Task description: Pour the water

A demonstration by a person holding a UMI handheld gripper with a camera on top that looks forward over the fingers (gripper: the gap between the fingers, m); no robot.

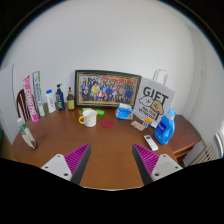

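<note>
Wooden desk [100,140] below; tongs [112,160] level, spread, holding nothing.

Single view only; no second camera, so no shared region to log. Camera rode on the gripper [112,163], looked forward along its fingers and tilted down onto the wooden desk [105,140] from above desk height. Fingers entered at 7 and 5 o'clock. Framed picture [107,89] against the white wall [110,40] sat at 12 o'clock, well beyond them.
</note>
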